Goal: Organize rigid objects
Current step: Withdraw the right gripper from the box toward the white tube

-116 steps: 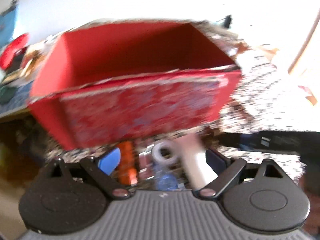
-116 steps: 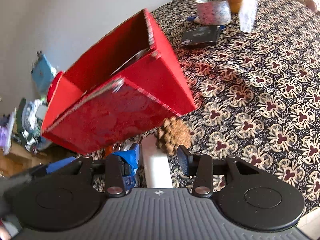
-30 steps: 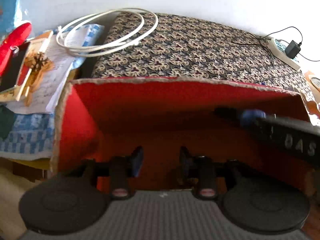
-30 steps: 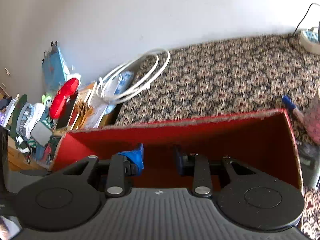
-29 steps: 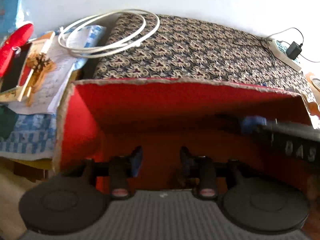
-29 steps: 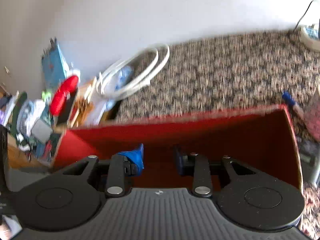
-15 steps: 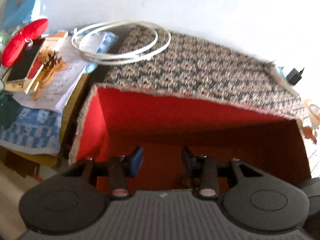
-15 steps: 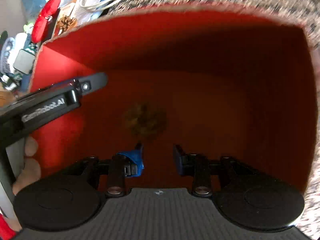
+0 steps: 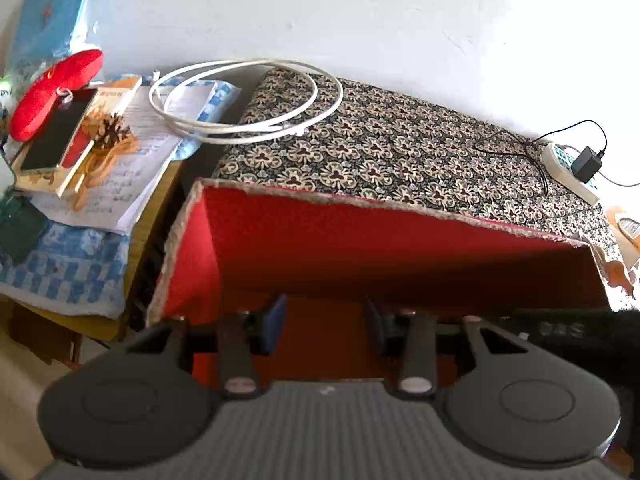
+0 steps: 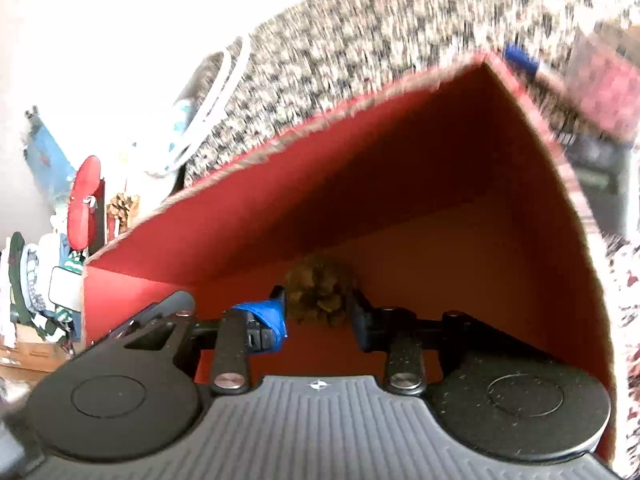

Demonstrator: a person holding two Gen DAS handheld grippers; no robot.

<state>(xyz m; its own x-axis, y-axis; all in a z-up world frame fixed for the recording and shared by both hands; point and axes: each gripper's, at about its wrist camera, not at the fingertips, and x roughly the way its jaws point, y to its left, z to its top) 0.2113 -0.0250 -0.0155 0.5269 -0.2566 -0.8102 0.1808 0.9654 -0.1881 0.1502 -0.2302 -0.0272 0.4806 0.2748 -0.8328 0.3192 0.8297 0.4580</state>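
Observation:
A red box [image 9: 360, 248] with a frayed rim stands on the patterned tablecloth; both grippers reach into it. In the right wrist view the box [image 10: 400, 184] fills the frame, and a brown pine cone [image 10: 322, 294] lies on its floor. My right gripper [image 10: 318, 314] is open, its fingers on either side of the pine cone; I cannot tell if they touch it. My left gripper [image 9: 322, 322] is open and empty inside the box. The box floor under it is mostly hidden.
The patterned tablecloth [image 9: 400, 148] extends behind the box. A white cable coil [image 9: 244, 100] lies at its far left edge. A side table holds papers, a red case [image 9: 52, 92], a phone and another pine cone [image 9: 110, 132]. A power strip [image 9: 568, 168] sits far right.
The right gripper has tilted up and moved closer to the pine cone, which now sits between its fingers. The left gripper has pulled back slightly; the box rim appears lower in its view.

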